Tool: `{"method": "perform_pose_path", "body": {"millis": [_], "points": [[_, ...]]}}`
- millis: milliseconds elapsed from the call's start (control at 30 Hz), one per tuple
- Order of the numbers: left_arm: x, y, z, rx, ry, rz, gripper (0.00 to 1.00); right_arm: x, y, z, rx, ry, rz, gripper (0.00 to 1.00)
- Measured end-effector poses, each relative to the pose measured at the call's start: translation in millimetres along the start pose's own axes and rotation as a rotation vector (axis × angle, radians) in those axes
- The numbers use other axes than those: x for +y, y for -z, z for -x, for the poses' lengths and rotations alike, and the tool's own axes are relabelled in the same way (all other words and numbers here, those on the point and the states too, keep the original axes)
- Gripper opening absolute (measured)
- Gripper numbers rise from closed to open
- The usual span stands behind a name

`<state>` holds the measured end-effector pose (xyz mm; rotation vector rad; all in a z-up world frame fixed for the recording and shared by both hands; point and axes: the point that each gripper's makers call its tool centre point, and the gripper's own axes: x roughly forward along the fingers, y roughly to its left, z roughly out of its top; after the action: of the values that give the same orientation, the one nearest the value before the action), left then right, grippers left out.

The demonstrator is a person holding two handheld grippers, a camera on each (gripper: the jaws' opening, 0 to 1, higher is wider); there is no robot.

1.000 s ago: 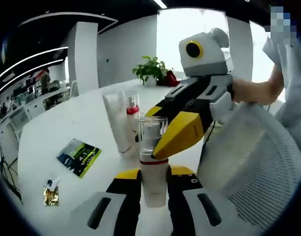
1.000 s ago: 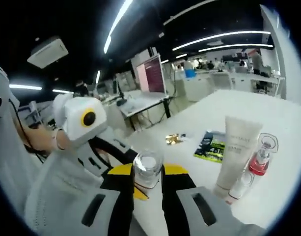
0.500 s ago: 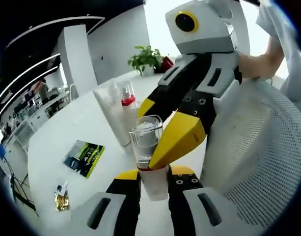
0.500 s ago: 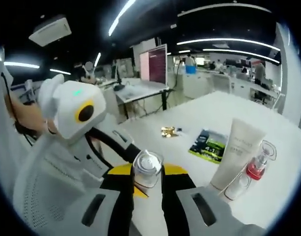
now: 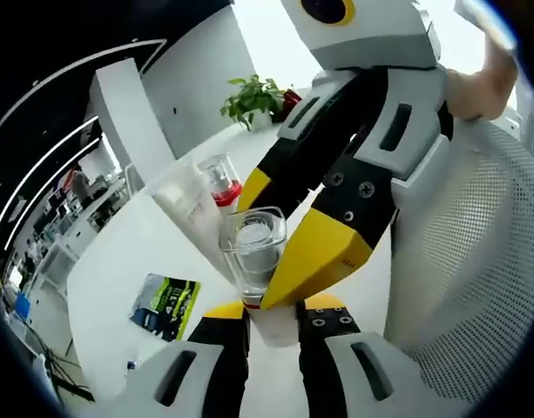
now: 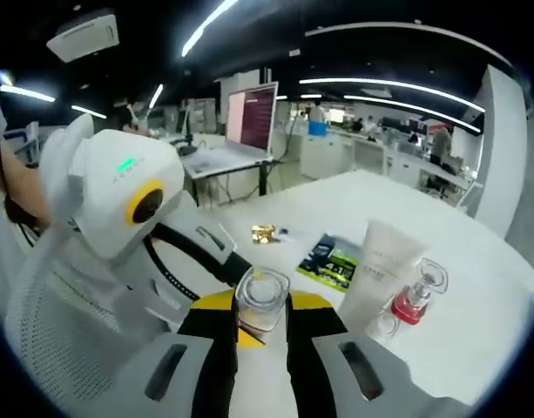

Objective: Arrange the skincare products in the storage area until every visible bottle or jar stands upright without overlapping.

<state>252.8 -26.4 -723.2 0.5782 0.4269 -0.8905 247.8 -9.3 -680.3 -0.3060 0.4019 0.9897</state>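
Note:
A white bottle (image 5: 275,329) with a clear square cap (image 5: 249,237) is held in the air between both grippers. My left gripper (image 5: 273,310) is shut on the bottle's white body. My right gripper (image 5: 261,259) comes in from the upper right and is shut on the cap. In the right gripper view that cap (image 6: 260,298) sits between my right gripper's (image 6: 262,306) yellow-tipped jaws, with the left gripper's white housing (image 6: 118,193) behind it. On the table stand a white tube (image 6: 380,274), a red-based clear bottle (image 6: 415,293) and a small clear-capped bottle (image 6: 387,324).
A green leaflet (image 6: 332,259) and a gold packet (image 6: 265,233) lie on the white table (image 6: 476,331). A white mesh chair (image 5: 476,287) is close on the right in the left gripper view. A potted plant (image 5: 253,96) stands at the table's far end. A person's hand (image 5: 480,87) holds the right gripper.
Both views have tilted and shifted as the hands moved. The right gripper now looms larger in the left gripper view. Both grippers keep their hold on the bottle and cap.

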Motion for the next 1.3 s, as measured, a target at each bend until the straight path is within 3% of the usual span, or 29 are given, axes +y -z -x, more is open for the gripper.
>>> {"method": "perform_pose_path", "body": {"millis": [200,367,533,700,1033,1100,1300], "points": [[3.2,-7.7,-21,0.008,0.058,0.013,0.18,-21,6.6,3,0.027,0.059,-0.016,0.2],[5.0,-12.5,-33,0.002,0.063,-0.015,0.17,-35,11.9,5,0.043,0.106,-0.026,0.2],[5.3,-9.9,-37,-0.015,0.058,0.013,0.17,-37,16.5,3,0.055,0.11,-0.034,0.2],[2.3,-1.3,-41,-0.038,0.093,0.086,0.17,-34,23.4,-3,0.082,0.092,-0.033,0.2],[-0.2,1.4,-48,-0.062,0.12,0.117,0.17,-37,33.2,-6,0.108,0.09,-0.056,0.21],[-2.1,-4.7,-47,-0.106,0.142,0.151,0.17,-38,36.7,-8,0.126,0.09,-0.045,0.23],[-3.6,-2.4,-46,-0.098,0.142,0.132,0.17,-37,37.7,-9,0.133,0.092,-0.021,0.24]]}}
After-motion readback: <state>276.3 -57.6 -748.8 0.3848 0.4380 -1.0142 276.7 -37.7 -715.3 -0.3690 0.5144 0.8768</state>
